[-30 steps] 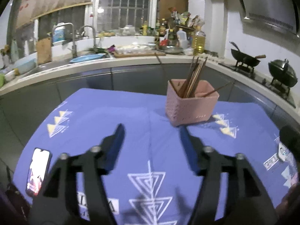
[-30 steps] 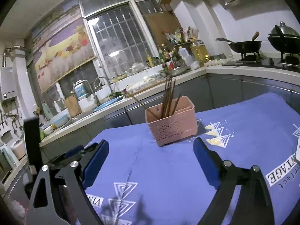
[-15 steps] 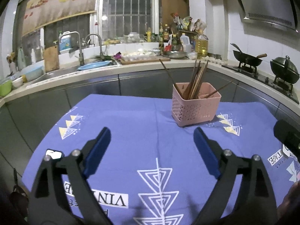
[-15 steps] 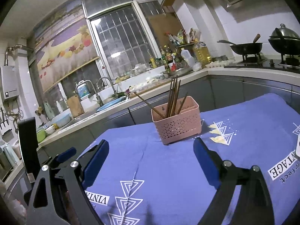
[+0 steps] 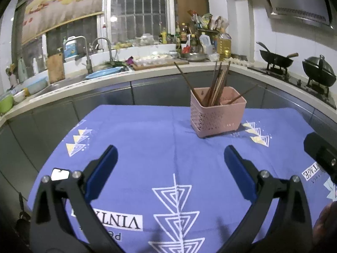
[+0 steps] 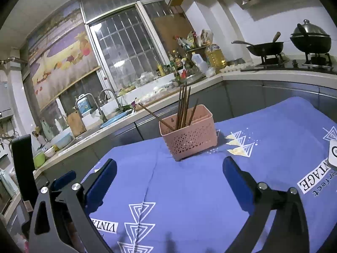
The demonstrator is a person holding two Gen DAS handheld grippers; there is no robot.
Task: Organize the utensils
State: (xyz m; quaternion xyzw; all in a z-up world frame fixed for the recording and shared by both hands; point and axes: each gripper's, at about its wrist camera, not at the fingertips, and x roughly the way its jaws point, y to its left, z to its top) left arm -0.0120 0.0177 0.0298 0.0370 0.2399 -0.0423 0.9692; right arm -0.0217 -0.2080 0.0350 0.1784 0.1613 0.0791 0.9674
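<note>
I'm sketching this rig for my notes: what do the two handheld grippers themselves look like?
Both look alike. The left gripper and right gripper each have two black, angular, open-framed arms with silver screw heads at the joints, ending in flat, dark blue, rectangular jaws. No cables, markings or sleeves show on either.

Both views (wrist-mounted) toward basket (image 5: 218,111)

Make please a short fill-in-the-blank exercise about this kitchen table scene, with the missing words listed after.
1. The chopsticks stand in a basket whose colour is ____.
2. The basket rests on a tablecloth whose colour is ____.
3. The left gripper and the right gripper are both ____ and hold nothing.
4. The word printed on the tablecloth reads ____.

Missing words: pink; blue; open; VINTAGE
</note>
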